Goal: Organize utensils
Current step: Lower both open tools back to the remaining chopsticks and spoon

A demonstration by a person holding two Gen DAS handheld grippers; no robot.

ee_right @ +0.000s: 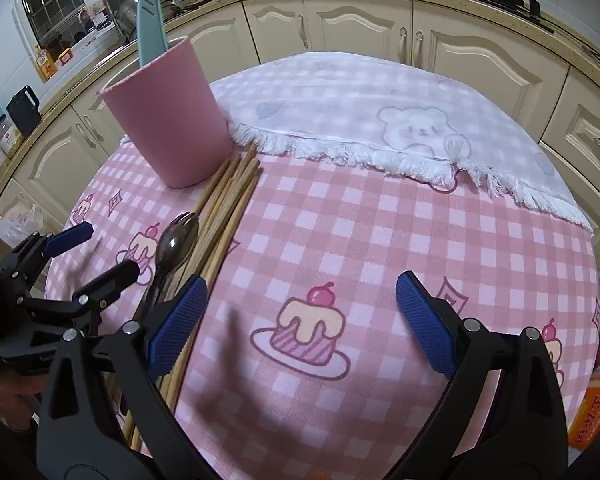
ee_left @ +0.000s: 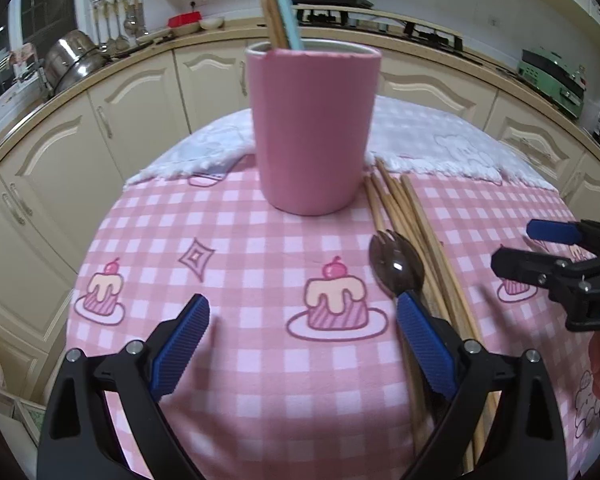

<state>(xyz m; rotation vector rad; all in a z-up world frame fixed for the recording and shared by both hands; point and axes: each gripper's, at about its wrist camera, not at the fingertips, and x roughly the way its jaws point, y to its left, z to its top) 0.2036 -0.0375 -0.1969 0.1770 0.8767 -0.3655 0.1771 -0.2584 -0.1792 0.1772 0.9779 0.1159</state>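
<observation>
Item 1: pink cup (ee_left: 314,128), upright on the surface (ee_left: 260,360), toward its far side. I see wooden chopsticks and a pale blue handle (ee_left: 286,4) standing in it.

Item 2: loose chopsticks (ee_left: 416,220), a bundle lying flat just beside the cup's base and running back toward me.

Item 3: dark metal spork (ee_left: 396,266), lying flat, tines toward the cup, touching the left edge of the chopstick bundle.

Item 4: my left tool (ee_left: 302,354), spread wide and gripping nothing; its right finger sits over the spork's handle and the bundle. Whether it touches them I cannot tell.

Item 5: my right tool (ee_right: 302,322), also spread wide and empty, low over the cloth to the right of the bundle; its left finger overlaps the chopsticks in its own view.

Item 6: covering, a pink checked cloth (ee_right: 340,240) printed with cakes, and a white fringed cloth (ee_right: 380,120) with a bear print laid across the far part.

Item 7: surroundings, cream cabinets (ee_right: 340,28) under a curved counter; steel pots (ee_left: 74,60) and hanging ladles at left.
</observation>
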